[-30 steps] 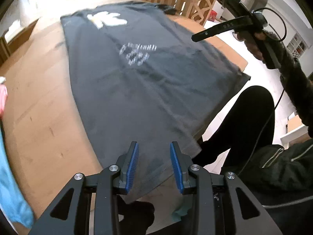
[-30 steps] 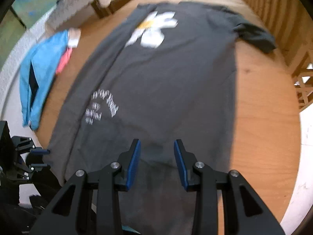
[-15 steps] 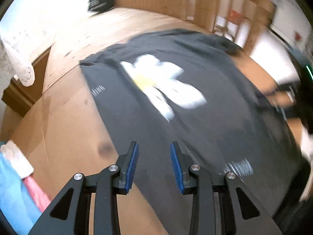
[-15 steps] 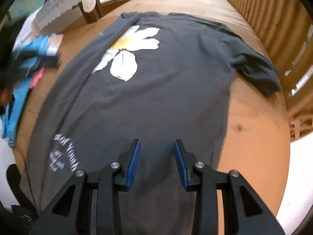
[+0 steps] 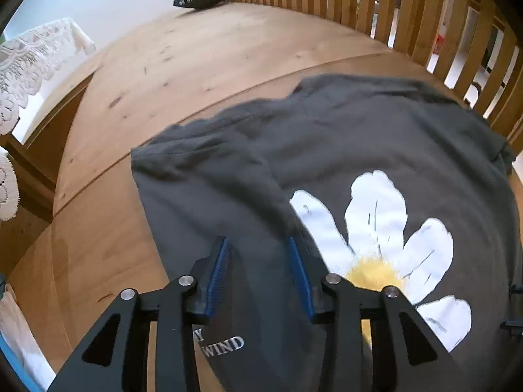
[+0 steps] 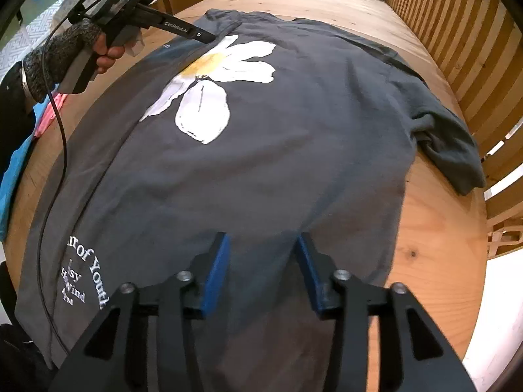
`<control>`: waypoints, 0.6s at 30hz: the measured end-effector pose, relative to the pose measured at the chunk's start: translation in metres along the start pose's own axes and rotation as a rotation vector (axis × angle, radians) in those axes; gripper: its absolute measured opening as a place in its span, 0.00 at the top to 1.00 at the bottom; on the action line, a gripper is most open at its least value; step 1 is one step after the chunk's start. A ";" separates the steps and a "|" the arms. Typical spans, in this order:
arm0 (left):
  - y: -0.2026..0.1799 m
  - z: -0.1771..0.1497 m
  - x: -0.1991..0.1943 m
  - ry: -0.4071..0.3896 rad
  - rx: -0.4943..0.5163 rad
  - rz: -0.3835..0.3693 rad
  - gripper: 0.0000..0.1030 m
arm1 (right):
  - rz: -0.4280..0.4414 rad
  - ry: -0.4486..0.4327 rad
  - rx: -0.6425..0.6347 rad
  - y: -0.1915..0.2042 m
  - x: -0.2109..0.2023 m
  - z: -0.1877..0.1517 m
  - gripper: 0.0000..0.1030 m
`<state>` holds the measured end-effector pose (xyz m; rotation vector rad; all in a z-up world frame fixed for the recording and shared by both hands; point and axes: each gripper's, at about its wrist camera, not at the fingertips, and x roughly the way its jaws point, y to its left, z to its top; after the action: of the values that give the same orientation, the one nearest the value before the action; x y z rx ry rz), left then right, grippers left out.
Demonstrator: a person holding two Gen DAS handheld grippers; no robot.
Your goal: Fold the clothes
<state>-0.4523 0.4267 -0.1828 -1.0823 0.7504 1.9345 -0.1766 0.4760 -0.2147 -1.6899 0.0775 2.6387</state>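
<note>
1. Left wrist view: the left gripper hangs over the sleeve end of the dark T-shirt, beside the daisy print. Its jaws have just been opening and hold nothing. The shirt lies flat on the wooden table.
2. Right wrist view: the right gripper hovers above the shirt's lower half. Its jaws have just been opening and are released, nothing pinched. A hand holds the left gripper near the collar.

We are looking at a home: a wooden table, a slatted wooden railing, a lace cloth and clothes lying about.
</note>
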 end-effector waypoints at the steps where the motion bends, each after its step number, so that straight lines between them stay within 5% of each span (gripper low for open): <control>1: 0.001 -0.002 -0.001 0.001 0.011 0.003 0.62 | 0.000 -0.002 -0.002 0.005 0.003 0.003 0.46; 7: 0.024 -0.017 -0.006 0.013 -0.020 0.024 0.48 | -0.001 -0.028 -0.057 0.026 0.008 0.012 0.42; 12: 0.016 -0.015 -0.020 0.019 0.043 0.084 0.52 | 0.069 -0.097 0.069 -0.023 -0.018 0.007 0.42; 15: -0.004 -0.008 -0.047 -0.047 0.079 0.104 0.54 | -0.054 -0.132 0.179 -0.076 -0.036 -0.006 0.42; 18: -0.054 0.008 -0.057 -0.065 0.181 0.029 0.54 | -0.161 -0.143 0.243 -0.117 -0.044 -0.010 0.44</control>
<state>-0.3909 0.4413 -0.1358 -0.8996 0.8904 1.8761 -0.1448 0.5936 -0.1831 -1.3701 0.2393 2.5039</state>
